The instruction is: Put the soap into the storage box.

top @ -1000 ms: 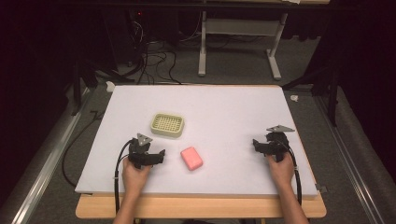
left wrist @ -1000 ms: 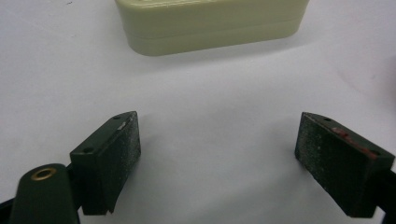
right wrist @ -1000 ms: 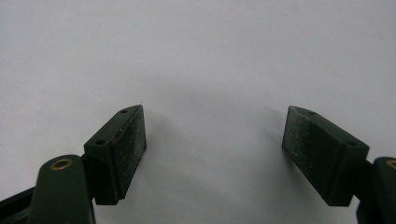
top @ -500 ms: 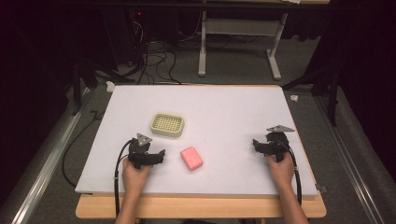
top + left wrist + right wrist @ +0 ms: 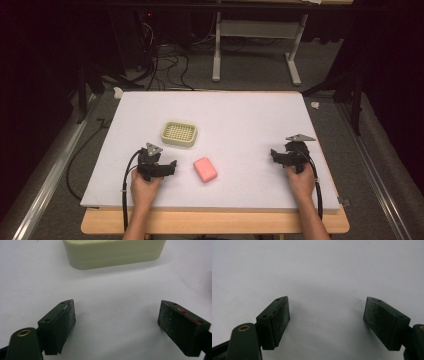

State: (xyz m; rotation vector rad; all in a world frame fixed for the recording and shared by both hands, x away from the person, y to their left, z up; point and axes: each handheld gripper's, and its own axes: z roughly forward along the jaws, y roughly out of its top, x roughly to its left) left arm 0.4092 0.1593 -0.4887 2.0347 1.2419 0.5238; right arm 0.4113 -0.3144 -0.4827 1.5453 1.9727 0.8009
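Note:
A pink soap bar point(image 5: 205, 169) lies on the white table top point(image 5: 240, 120), near the front middle. A pale yellow-green soap dish point(image 5: 179, 133) with a perforated top sits behind and to the left of it; its side wall point(image 5: 112, 252) fills the top of the left gripper view. My left gripper point(image 5: 159, 159) rests on the table just left of the soap and in front of the dish, jaws wide apart over bare surface point(image 5: 116, 320). My right gripper point(image 5: 286, 152) sits at the front right, also open over bare table point(image 5: 327, 315).
The white board lies on a wooden table whose front edge point(image 5: 215, 222) shows below it. Cables point(image 5: 125, 190) trail from both grippers. Behind the table are a dark floor with cords and a white desk frame point(image 5: 255, 45). A rail point(image 5: 45, 185) runs along the left.

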